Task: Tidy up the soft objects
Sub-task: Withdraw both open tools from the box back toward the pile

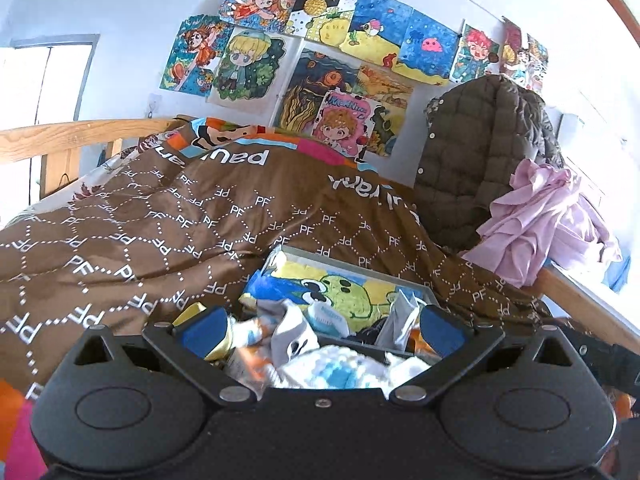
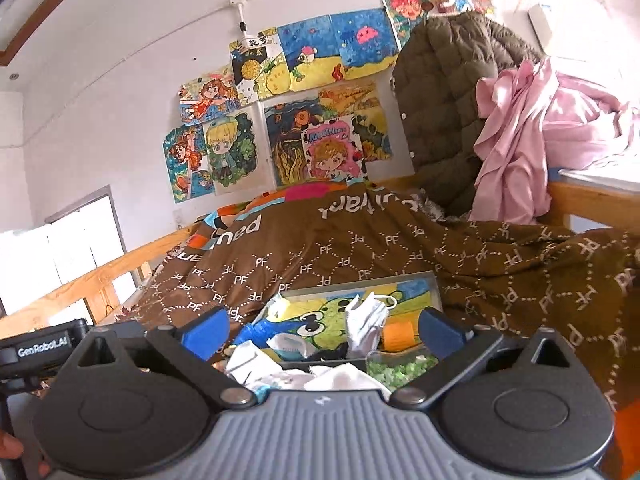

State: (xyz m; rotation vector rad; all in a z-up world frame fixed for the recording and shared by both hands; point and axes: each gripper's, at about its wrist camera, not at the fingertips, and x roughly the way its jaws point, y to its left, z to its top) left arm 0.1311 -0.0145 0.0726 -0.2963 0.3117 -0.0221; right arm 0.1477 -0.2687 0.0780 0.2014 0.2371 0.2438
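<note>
A grey tray (image 1: 362,270) (image 2: 434,288) with a cartoon-frog picture lying in it sits on the brown PF-patterned quilt (image 1: 168,220) (image 2: 520,264). Small soft items lie in and in front of it: white socks (image 1: 294,338) (image 2: 332,378), a crumpled white face mask (image 2: 366,320) (image 1: 400,314), a white-and-blue fluffy piece (image 1: 332,372), something orange (image 2: 398,334) and a green fluffy piece (image 2: 400,368). My left gripper (image 1: 322,330) is open just above the pile. My right gripper (image 2: 324,330) is open as well, nothing between its fingers.
A quilted olive jacket (image 1: 472,152) (image 2: 444,112) and pink cloth (image 1: 536,220) (image 2: 532,128) hang at the right over a wooden rail (image 2: 592,200). A wooden bed rail (image 1: 60,136) (image 2: 80,284) runs along the left. Drawings (image 1: 320,52) cover the wall.
</note>
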